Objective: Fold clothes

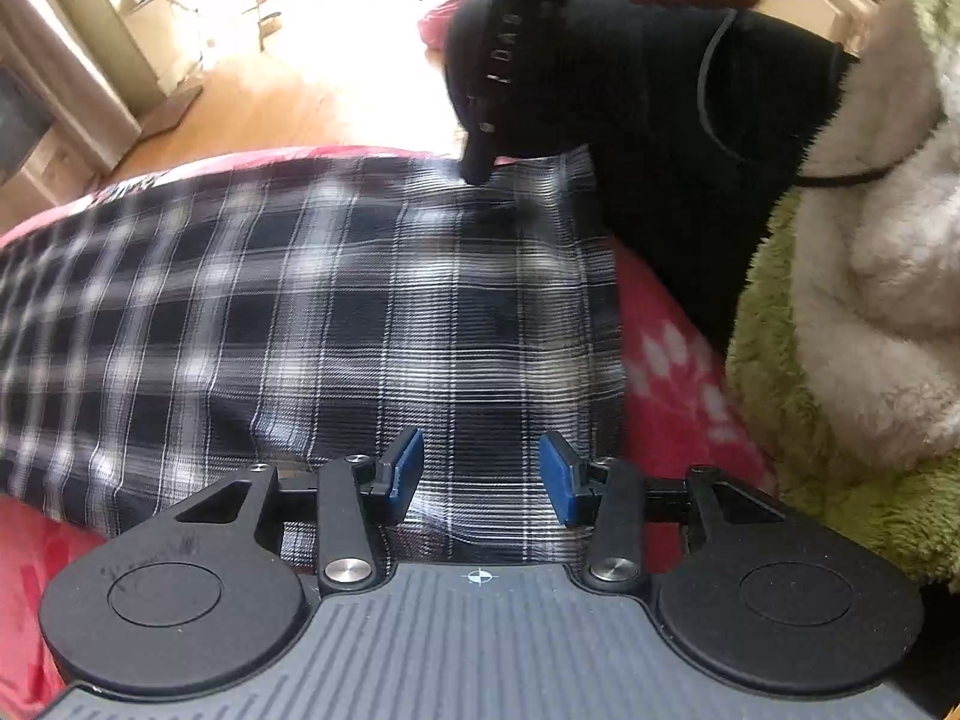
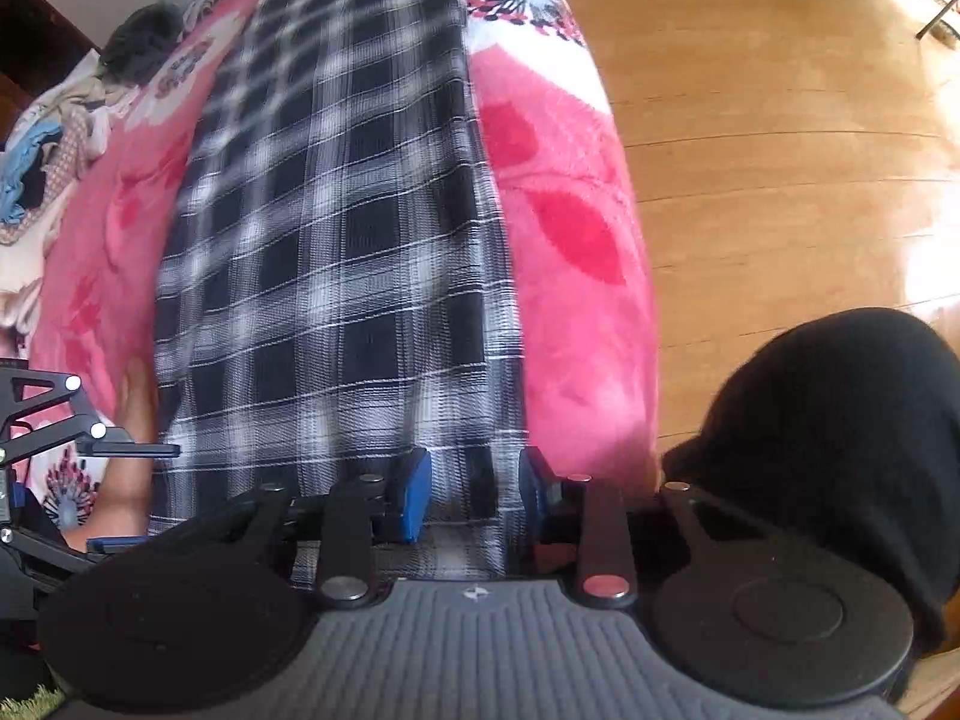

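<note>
Blue-padded fingers of the left gripper point(image 1: 480, 477) stand apart above the near end of the black-and-white plaid woven garment point(image 1: 336, 312), with checked cloth showing between them; whether the pads touch it I cannot tell. The garment lies flat on a pink floral fleece blanket point(image 1: 672, 360), its long axis running away to the left in this view, so the jaws straddle one short end. The right gripper point(image 2: 475, 495) sits over the same end, nearer the garment's right edge by the wooden floor point(image 2: 780, 150); its pads are apart too, cloth between them, and a grip cannot be confirmed. From there the plaid stretches straight away to the far end of the bed. Both hands look about equally near that end. My judgement: the coming move is to pinch this end and carry it along the length towards the far end.
</note>
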The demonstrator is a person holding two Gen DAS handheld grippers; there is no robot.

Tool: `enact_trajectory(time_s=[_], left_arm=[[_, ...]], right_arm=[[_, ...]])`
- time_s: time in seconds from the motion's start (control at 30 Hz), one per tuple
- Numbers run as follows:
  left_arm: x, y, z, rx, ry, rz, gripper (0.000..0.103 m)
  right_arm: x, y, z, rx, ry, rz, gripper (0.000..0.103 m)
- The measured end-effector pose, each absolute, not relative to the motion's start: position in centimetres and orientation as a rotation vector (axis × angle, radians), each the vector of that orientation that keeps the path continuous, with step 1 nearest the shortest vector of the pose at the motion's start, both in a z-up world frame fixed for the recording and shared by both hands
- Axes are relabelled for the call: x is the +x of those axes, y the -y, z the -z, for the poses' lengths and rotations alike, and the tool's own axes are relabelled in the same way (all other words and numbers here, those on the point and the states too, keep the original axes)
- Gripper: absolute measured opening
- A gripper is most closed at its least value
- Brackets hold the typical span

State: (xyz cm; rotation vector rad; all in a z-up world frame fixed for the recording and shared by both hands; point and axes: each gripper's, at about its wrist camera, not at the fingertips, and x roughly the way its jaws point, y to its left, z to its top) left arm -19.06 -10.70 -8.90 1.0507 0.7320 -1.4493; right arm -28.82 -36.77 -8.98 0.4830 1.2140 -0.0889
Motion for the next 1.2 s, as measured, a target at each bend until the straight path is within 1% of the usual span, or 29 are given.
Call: enact_trajectory(time_s=[0.03, 0.1, 0.2, 0.27, 0.33, 0.5, 0.93, 0.97, 1.03, 1.07, 1.13, 1.2], left_arm=[[-18.9, 10.8, 9.1, 1.046, -0.74, 1.44, 0.042], [-18.7, 10.9, 9.4, 1.042, -0.751, 1.428, 0.042], [-18.5, 11.1, 9.7, 1.039, -0.777, 1.411, 0.042], [-18.3, 11.1, 9.7, 1.032, -0.793, 1.399, 0.042], [-18.2, 11.2, 9.7, 1.028, -0.801, 1.393, 0.042], [-18.3, 11.4, 9.7, 1.034, -0.814, 1.386, 0.042], [-18.5, 11.3, 9.7, 1.034, -0.835, 1.376, 0.043], [-18.5, 11.3, 9.7, 1.036, -0.837, 1.376, 0.043], [-18.5, 11.3, 9.6, 1.04, -0.836, 1.376, 0.043], [-18.5, 11.3, 9.6, 1.042, -0.836, 1.376, 0.043], [-18.5, 11.4, 9.6, 1.044, -0.837, 1.375, 0.043], [-18.6, 11.5, 9.6, 1.046, -0.838, 1.374, 0.043]], right_arm=[[-28.7, 36.5, 9.0, 0.465, -1.209, 0.087, 0.034], [-28.6, 36.1, 9.1, 0.431, -1.198, 0.083, 0.022], [-28.4, 35.6, 9.1, 0.406, -1.191, 0.078, 0.013], [-28.3, 35.7, 9.2, 0.4, -1.186, 0.077, 0.01], [-28.4, 35.9, 9.1, 0.417, -1.178, 0.084, 0.01], [-28.0, 36.1, 9.5, 0.434, -1.188, 0.086, 0.014], [-28.0, 37.1, 10.7, 0.515, -1.184, 0.099, 0.016], [-28.0, 37.2, 10.7, 0.522, -1.183, 0.098, 0.017], [-28.1, 37.5, 10.7, 0.543, -1.18, 0.094, 0.026], [-28.1, 37.6, 10.7, 0.548, -1.176, 0.093, 0.033], [-28.2, 37.4, 10.6, 0.533, -1.164, 0.089, 0.034], [-28.2, 37.2, 10.5, 0.513, -1.156, 0.082, 0.032]])
